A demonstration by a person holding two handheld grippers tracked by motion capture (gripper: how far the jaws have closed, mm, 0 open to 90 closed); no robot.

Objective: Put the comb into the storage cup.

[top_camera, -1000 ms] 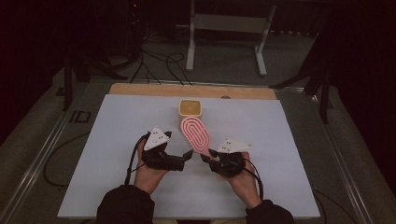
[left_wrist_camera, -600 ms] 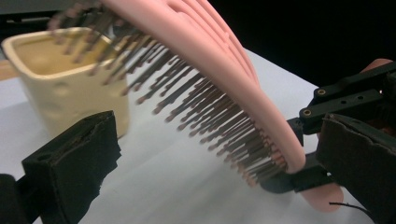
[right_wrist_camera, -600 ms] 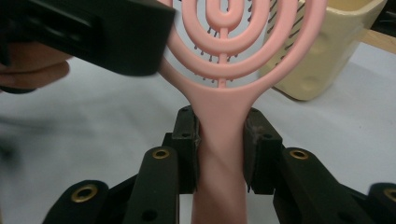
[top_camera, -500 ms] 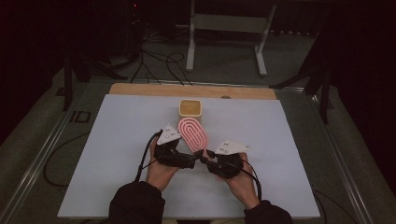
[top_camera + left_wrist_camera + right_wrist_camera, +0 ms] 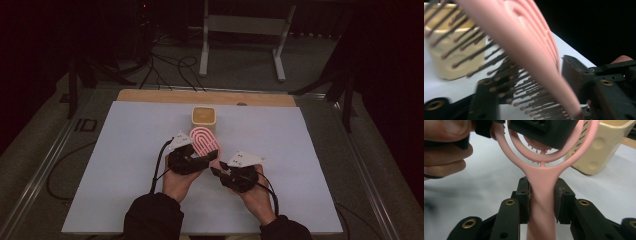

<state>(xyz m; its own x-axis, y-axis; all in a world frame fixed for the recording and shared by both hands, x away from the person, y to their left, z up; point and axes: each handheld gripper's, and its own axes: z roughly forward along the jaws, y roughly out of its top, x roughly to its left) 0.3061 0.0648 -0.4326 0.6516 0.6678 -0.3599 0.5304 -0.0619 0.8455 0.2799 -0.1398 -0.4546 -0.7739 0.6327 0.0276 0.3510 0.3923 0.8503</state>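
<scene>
A dark room surrounds a table (image 5: 125, 200) covered with a white sheet, a strip of bare wood showing along its far edge; cables and a metal stand (image 5: 240, 40) lie on the floor beyond.

From the high view, a person's two forearms in dark sleeves come in from the bottom. The left gripper (image 5: 210, 156) and the right gripper (image 5: 216, 171) meet near the table's middle at a pink hairbrush (image 5: 203, 142), whose oval head points away toward a small cream cup (image 5: 204, 115) standing just beyond it. The handle end of the brush lies between the two grippers.

In the left gripper view, the brush head (image 5: 529, 47) crosses the frame on a slant, very close and blurred, with its dark bristles (image 5: 506, 82) pointing down and left. One black jaw stands at lower left under the bristles, the other at right past the pink rim, so the jaws lie on either side of the head; I cannot tell whether they press it. The cream cup (image 5: 451, 55) stands behind at left.

In the right gripper view, the right gripper (image 5: 541, 201) has its two jaws closed against the pink handle (image 5: 541, 195), one pad on each side. Above, the left gripper's black jaw (image 5: 544, 131) covers the looped head, a hand (image 5: 444, 147) at upper left. The cup (image 5: 604, 147) stands at upper right.
</scene>
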